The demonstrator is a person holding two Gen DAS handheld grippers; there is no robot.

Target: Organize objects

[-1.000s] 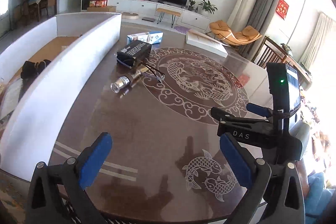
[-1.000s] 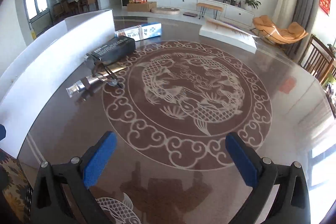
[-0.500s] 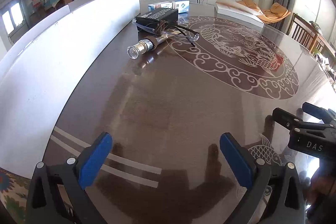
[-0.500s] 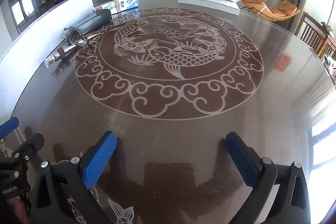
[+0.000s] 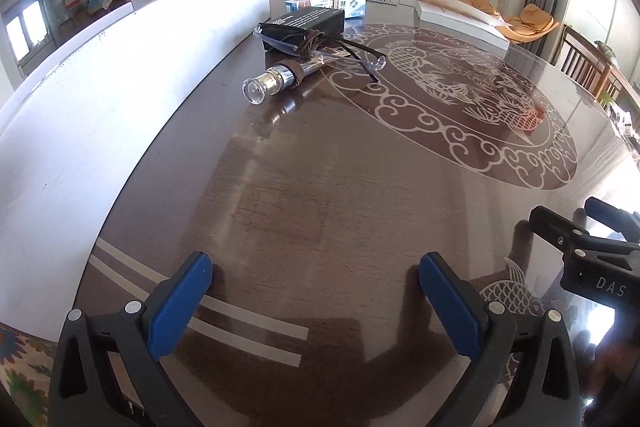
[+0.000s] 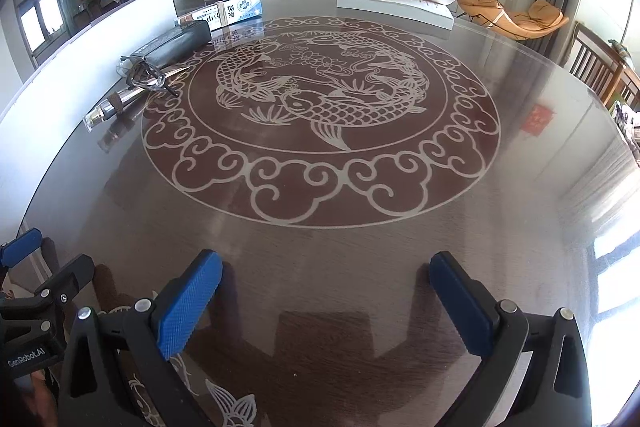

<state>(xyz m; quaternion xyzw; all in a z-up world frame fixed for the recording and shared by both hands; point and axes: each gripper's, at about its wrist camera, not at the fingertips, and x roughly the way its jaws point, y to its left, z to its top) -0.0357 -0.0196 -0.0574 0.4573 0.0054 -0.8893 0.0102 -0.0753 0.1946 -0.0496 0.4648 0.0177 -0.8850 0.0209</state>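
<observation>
On right claw [image 5: 592, 227]: "DAS"

Support surface: round dark-brown table [image 5: 304, 211] with glossy top, pale inlaid medallion of fish [image 6: 320, 95] ringed by scroll border, plus smaller fish motifs and two pale stripes near the near edge. Lying on it, clustered at far left beside a white panel [image 5: 120, 99]: black box [image 5: 308, 23], clear glasses [image 5: 344, 53] just in front of the box, and a silver flashlight [image 5: 276, 83] on its side with lens toward the camera. Farther back lie a blue-and-white carton [image 5: 332, 3] and a long flat white box [image 6: 394, 5], well apart from the cluster.
</observation>
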